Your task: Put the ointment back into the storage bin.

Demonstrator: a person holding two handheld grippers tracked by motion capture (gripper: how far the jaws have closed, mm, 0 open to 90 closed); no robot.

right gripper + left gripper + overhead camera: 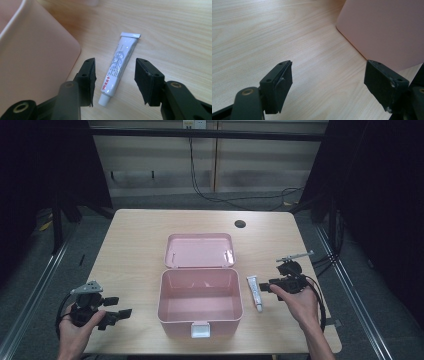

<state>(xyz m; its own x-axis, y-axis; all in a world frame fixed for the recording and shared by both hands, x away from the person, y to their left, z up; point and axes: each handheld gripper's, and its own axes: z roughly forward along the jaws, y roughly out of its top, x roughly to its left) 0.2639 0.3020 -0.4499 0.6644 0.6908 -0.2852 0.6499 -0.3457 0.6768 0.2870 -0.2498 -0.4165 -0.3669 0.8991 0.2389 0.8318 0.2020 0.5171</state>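
Note:
A pink box (200,302) stands open at the table's middle, its lid (200,250) lying back behind it; the inside looks bare. A small white tube (255,292) with red print lies on the wood just right of the box. My right gripper (264,287) is open beside it; in the right gripper view the tube (117,70) lies between the spread jaws, untouched, cap end nearest, with the box wall (32,57) to the left. My left gripper (119,307) is open near the front left, holding nothing; its view shows the box's side (384,30) ahead to the right.
The wooden table (135,245) has a round cable hole (240,224) at the back right. A white latch (199,330) sits on the box's front. Black frame rails and cables lie on the floor around the table.

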